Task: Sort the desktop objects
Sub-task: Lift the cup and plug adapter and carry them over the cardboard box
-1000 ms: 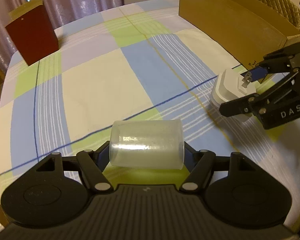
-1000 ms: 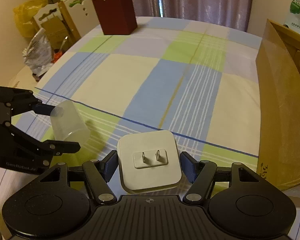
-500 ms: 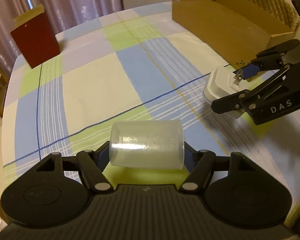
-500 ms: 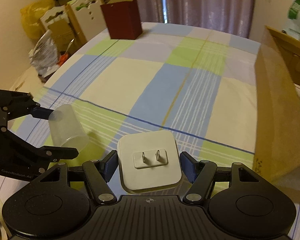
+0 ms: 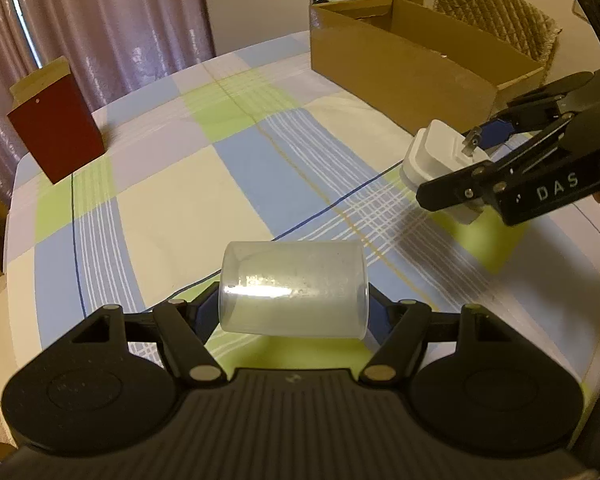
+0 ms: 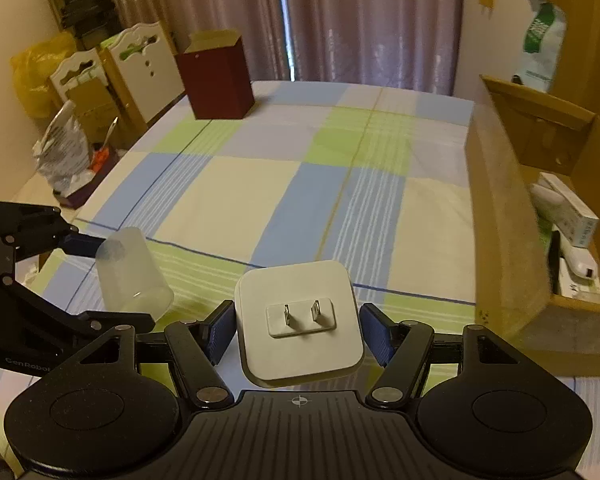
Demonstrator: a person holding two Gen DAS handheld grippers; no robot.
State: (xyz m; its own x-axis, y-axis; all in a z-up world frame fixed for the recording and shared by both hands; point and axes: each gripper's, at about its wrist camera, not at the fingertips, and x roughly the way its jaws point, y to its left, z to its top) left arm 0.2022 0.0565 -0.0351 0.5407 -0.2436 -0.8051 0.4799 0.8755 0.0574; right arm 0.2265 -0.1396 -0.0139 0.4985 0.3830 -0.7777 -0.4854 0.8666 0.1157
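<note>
Since the earlier frame both grippers have risen higher above the checked tablecloth (image 5: pixel 172 208). Left gripper (image 5: pixel 294 304) clamps a frosted plastic cup (image 5: pixel 294 290) on its side; right gripper (image 6: pixel 298 324) clamps a white plug adapter (image 6: pixel 300 320), prongs up. Beyond: cardboard box (image 6: pixel 500 240) at right holding items, dark red box (image 6: pixel 216 80) at the far edge.
</note>
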